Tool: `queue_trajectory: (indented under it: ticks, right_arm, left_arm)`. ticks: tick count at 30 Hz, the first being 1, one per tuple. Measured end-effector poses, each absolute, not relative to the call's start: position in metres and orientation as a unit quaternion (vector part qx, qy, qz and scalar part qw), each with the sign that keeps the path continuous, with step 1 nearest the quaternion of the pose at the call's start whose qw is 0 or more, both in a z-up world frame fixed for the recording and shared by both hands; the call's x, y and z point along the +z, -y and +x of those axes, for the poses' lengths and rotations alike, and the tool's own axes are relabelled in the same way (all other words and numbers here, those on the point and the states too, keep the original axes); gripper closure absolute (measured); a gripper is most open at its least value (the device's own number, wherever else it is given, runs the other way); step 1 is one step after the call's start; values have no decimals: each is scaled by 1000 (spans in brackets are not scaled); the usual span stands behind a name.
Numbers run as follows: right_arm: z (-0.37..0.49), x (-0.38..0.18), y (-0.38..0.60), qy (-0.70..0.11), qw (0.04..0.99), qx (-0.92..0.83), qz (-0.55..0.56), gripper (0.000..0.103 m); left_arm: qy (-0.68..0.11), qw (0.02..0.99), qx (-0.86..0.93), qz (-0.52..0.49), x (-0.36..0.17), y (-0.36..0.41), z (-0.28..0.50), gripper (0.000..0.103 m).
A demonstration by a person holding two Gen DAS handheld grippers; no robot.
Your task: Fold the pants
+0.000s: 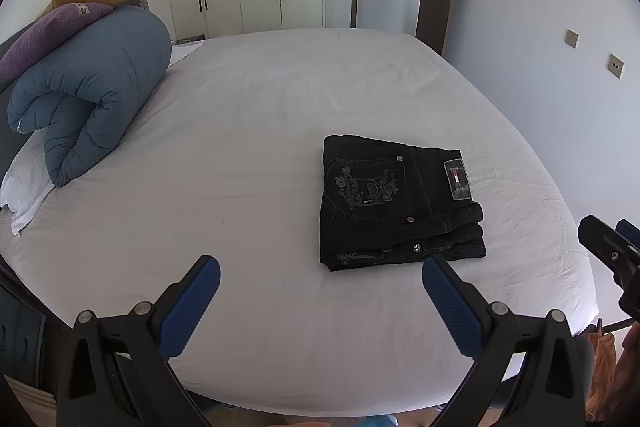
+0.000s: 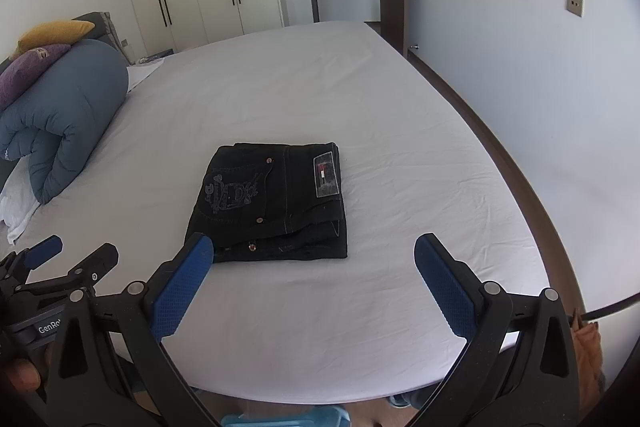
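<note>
Where the black pants (image 2: 272, 201) lie folded into a compact stack on the white bed (image 2: 360, 107), back pocket and waistband label facing up, neither tool touches them. Both the left gripper (image 1: 320, 293) and right gripper (image 2: 314, 283) hover over the near mattress edge, jaws spread wide, holding nothing. A rolled blue duvet (image 1: 88, 95) and pillows (image 1: 52, 31) sit well apart at the head; bare sheet surrounds the stack.
</note>
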State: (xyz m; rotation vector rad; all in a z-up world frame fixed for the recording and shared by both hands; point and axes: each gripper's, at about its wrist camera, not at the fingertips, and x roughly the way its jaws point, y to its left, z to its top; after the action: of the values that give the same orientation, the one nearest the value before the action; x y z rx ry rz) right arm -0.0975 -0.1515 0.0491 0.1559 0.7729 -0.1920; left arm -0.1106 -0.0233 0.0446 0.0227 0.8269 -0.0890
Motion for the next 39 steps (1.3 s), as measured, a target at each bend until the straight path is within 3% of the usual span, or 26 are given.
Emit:
queue_trajectory:
  ticks: [39]
  right_arm:
    - [-100, 35, 142, -389, 914, -82, 78, 0]
  left_arm:
    - [-417, 907, -52, 7, 33, 23, -115, 0]
